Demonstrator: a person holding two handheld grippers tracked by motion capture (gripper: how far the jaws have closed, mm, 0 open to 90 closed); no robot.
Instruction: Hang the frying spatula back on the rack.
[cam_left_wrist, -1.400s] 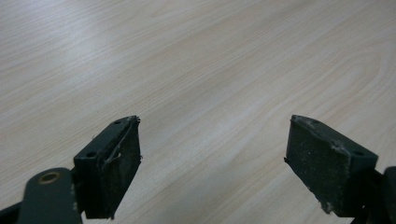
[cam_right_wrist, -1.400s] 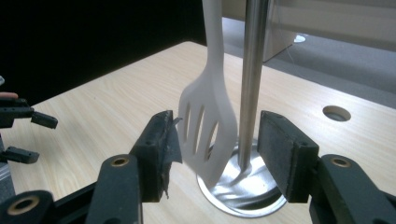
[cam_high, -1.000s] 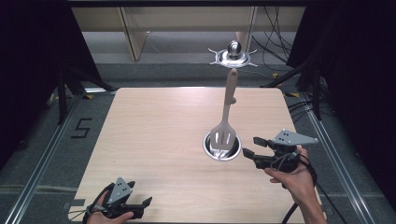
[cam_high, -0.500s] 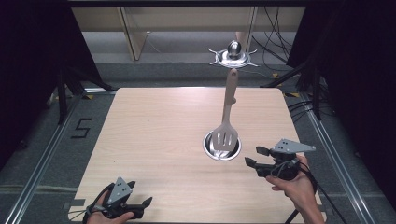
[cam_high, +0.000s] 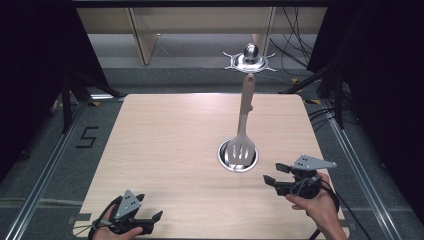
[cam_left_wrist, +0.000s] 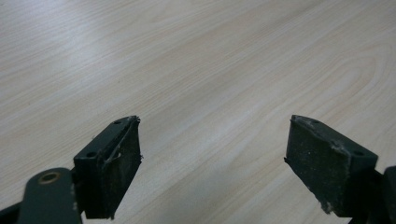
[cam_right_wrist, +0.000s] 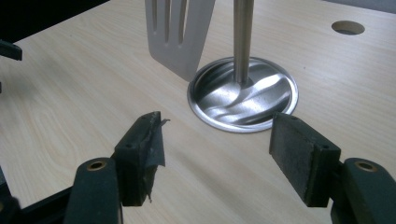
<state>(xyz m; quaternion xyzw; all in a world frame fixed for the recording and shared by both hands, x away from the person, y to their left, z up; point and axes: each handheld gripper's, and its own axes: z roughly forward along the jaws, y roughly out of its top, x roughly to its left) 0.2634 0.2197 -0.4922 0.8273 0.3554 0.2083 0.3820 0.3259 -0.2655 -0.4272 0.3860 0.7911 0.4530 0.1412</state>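
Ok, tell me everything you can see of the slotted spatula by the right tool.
The slotted spatula looks like brushed metal, with a pale handle and long slots in its flat blade. It stands upright, blade down, in a shiny round metal holder set in the wooden table. The right tool sits open beside it, not touching.

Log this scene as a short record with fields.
surface: wooden table
stand: round metal base with an upright post
tool: slotted spatula, hanging blade-down over the base
right gripper: open, empty, near the base, apart from it
left gripper: open, empty, at the table's near edge
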